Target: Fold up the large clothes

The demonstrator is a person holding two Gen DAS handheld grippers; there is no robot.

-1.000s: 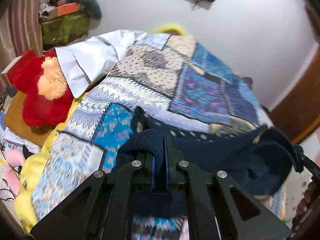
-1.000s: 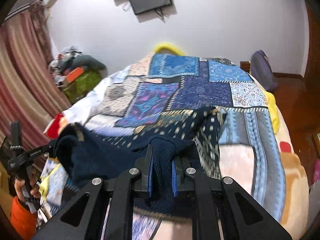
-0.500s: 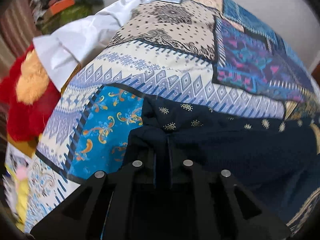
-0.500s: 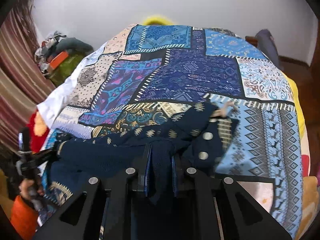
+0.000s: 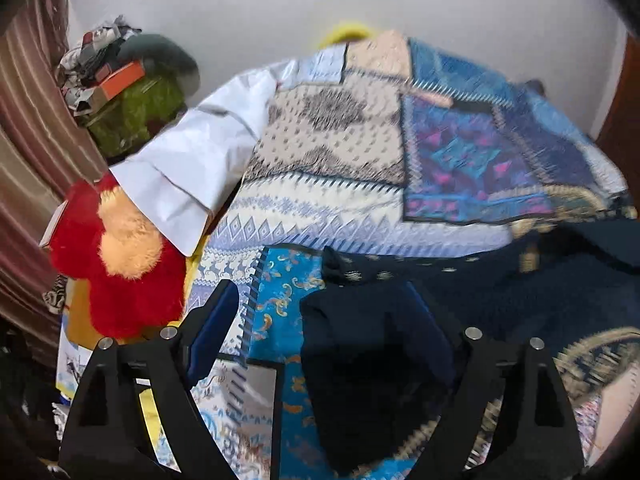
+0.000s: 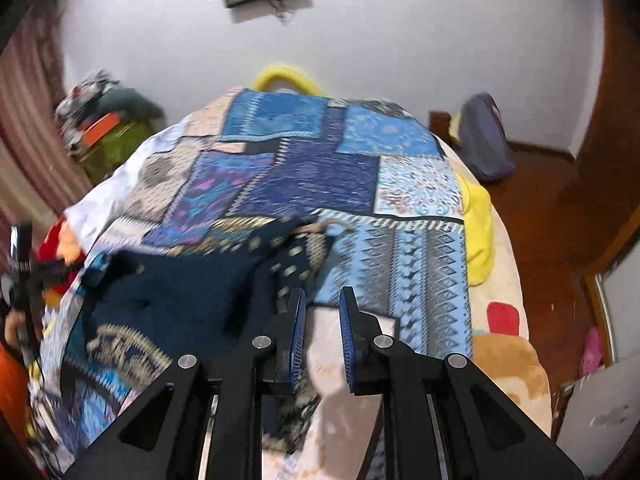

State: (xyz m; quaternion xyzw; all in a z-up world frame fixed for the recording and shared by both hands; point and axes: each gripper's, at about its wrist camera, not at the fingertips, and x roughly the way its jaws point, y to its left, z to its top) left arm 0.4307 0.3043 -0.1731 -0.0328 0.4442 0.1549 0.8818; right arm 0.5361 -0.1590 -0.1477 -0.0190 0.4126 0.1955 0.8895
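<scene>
Navy garment (image 6: 180, 292) rumpled on patchwork bedspread (image 6: 320, 176); left claw (image 5: 320, 320), right claw (image 6: 322, 320) released.

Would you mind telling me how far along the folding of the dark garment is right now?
Done: the navy garment lies doubled over on the patchwork bedspread, one fold apparently laid. In hand: nothing; the left gripper and right gripper both have open jaws, fabric released. Left: it is bunched and uneven, so further folds and smoothing look needed.
</scene>
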